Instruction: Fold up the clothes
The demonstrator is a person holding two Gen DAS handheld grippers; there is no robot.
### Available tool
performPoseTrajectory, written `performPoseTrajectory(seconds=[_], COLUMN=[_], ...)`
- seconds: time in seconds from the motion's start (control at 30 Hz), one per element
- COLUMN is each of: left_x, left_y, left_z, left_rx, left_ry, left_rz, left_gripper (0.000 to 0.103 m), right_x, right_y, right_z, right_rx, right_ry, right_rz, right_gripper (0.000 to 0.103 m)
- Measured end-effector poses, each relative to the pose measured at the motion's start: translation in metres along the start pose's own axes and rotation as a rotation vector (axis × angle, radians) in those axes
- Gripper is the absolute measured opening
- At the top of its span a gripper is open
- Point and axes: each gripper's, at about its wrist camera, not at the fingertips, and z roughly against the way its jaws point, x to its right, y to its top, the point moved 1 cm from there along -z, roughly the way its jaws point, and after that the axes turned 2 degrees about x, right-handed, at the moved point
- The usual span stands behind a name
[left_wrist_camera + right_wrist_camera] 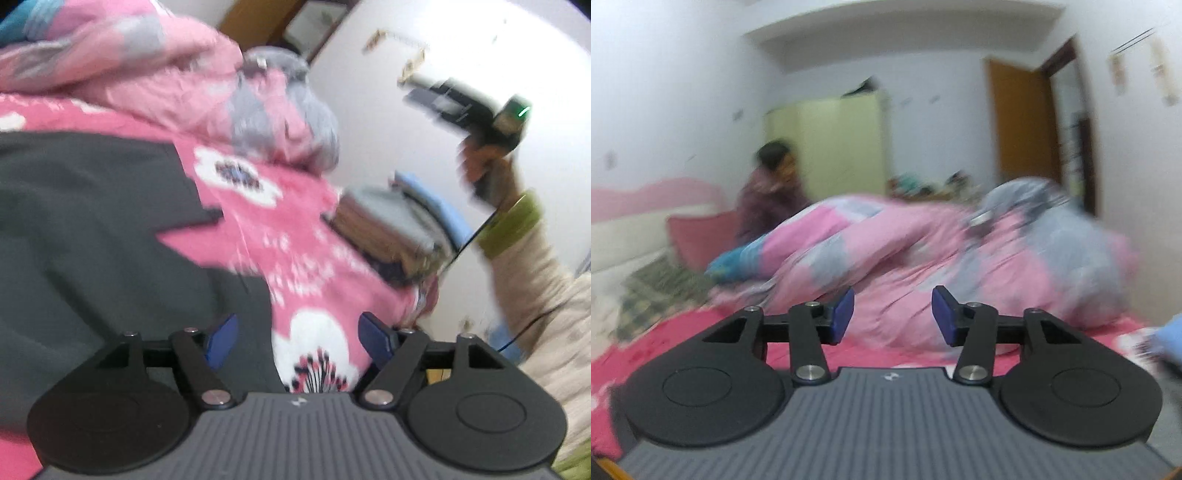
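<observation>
Both of my grippers are empty at this moment. The left gripper (297,339) has its blue pads spread wide with nothing between them, low over the dark grey garment (85,236), which lies spread on the pink flowered bedsheet (280,236). The right gripper (893,314) stands partly open and clear of everything, raised well above the bed and pointing across at the heaped pink and grey quilt (923,251); from the left wrist view I can see it held up in a hand (487,166) against the white wall. I judge one fold to be done and the next grasp to be due. To do it well I would bring the right gripper down to the garment's far edge, pinch only the top layer, match it with the left on the near edge, and carry both over evenly so the cloth does not drag the sheet or bunch. The blur hides the garment's hem.
</observation>
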Motion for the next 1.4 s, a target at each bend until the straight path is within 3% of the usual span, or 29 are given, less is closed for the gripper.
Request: performPoseTrajectory(seconds=[0.07, 0.2, 0.23, 0.3, 0.37, 0.47, 0.63, 0.77, 0.93, 1.03, 1.13, 1.17, 1.2, 1.4], left_x=[-0.022, -0.088, -0.107, -0.150, -0.187, -0.232, -0.277, -0.292, -0.296, -0.298, -0.299, -0.300, -0.300, -0.300], left_y=[0.015, 0.048, 0.056, 0.073, 0.086, 0.097, 0.087, 0.079, 0.079, 0.079, 0.080, 0.080, 0.080, 0.080], left_z=[0.014, 0.034, 0.036, 0.033, 0.030, 0.027, 0.047, 0.059, 0.057, 0.057, 0.057, 0.058, 0.058, 0.060], left_rx=[0.058, 0.180, 0.201, 0.226, 0.260, 0.306, 0.351, 0.369, 0.354, 0.351, 0.349, 0.350, 0.352, 0.360], left_ry=[0.066, 0.340, 0.427, 0.685, 0.868, 0.986, 1.048, 1.049, 1.079, 1.090, 1.105, 1.108, 1.108, 1.108], left_rz=[0.031, 0.104, 0.121, 0.117, 0.107, 0.171, 0.279, 0.337, 0.315, 0.312, 0.307, 0.307, 0.308, 0.317], left_gripper=[0.075, 0.075, 0.073, 0.069, 0.068, 0.066, 0.065, 0.065, 0.064, 0.063, 0.062, 0.062, 0.062, 0.061], right_x=[-0.027, -0.097, -0.118, -0.161, -0.209, -0.275, -0.360, -0.403, -0.433, -0.446, -0.453, -0.454, -0.455, -0.466], right_y=[-0.016, -0.046, -0.053, -0.066, -0.080, -0.103, -0.143, -0.171, -0.191, -0.206, -0.213, -0.211, -0.209, -0.206], right_z=[-0.043, -0.138, -0.162, -0.211, -0.260, -0.342, -0.441, -0.489, -0.502, -0.504, -0.502, -0.502, -0.501, -0.501], right_rx=[-0.059, -0.166, -0.192, -0.250, -0.316, -0.405, -0.505, -0.572, -0.597, -0.642, -0.643, -0.642, -0.637, -0.614], right_ry=[0.102, 0.324, 0.388, 0.498, 0.592, 0.666, 0.709, 0.754, 0.846, 0.859, 0.857, 0.865, 0.868, 0.854], right_rz=[0.038, 0.123, 0.130, 0.153, 0.189, 0.263, 0.352, 0.386, 0.436, 0.487, 0.513, 0.504, 0.504, 0.571], right_gripper=[0.046, 0.046, 0.046, 0.046, 0.046, 0.046, 0.046, 0.046, 0.046, 0.044, 0.028, 0.013, 0.007, 0.007])
